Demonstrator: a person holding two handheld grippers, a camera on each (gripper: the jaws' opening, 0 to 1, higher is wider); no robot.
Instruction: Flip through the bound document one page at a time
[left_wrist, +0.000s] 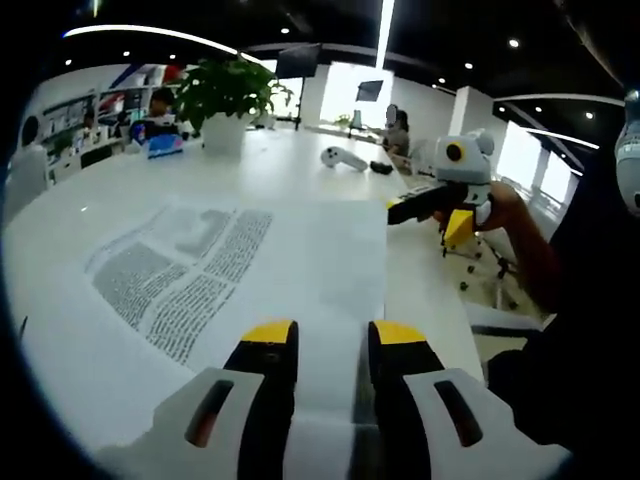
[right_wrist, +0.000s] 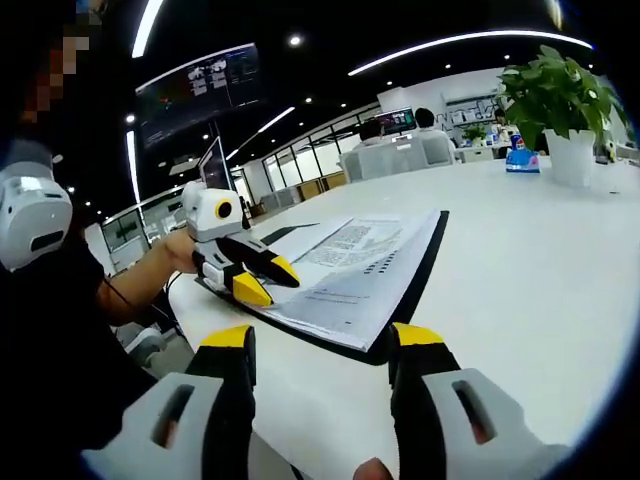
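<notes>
The white worktop (left_wrist: 90, 240) ran wide through both views, and the bound document (right_wrist: 365, 265) lay open on it, near the person's edge. In the right gripper view it sat at about 12 o'clock from the right tongs (right_wrist: 322, 345), its dark cover showing as a border under the printed pages. In the left gripper view the same document filled the middle, the printed page (left_wrist: 185, 270) at 10 o'clock from the left tongs (left_wrist: 322, 335) and a nearly blank sheet straight ahead.

The left tongs appeared to be clamped on the near edge of that sheet, jaws close together with the paper running down between them; whether more than one sheet was caught could not be told. In the right gripper view these tongs sat at 9 o'clock, yellow tips resting on the document's near corner. The right tongs stood apart and held nothing, hovering off the document's edge; in the left gripper view they sat at 2 o'clock.

A potted plant (left_wrist: 226, 105) stood well beyond the document, and a small white device (left_wrist: 343, 157) lay near it.

By my reading, one page was pinched and ready to turn. The next move would call for lifting that single sheet and carrying it over the spine, the free tongs steadying the stack.
</notes>
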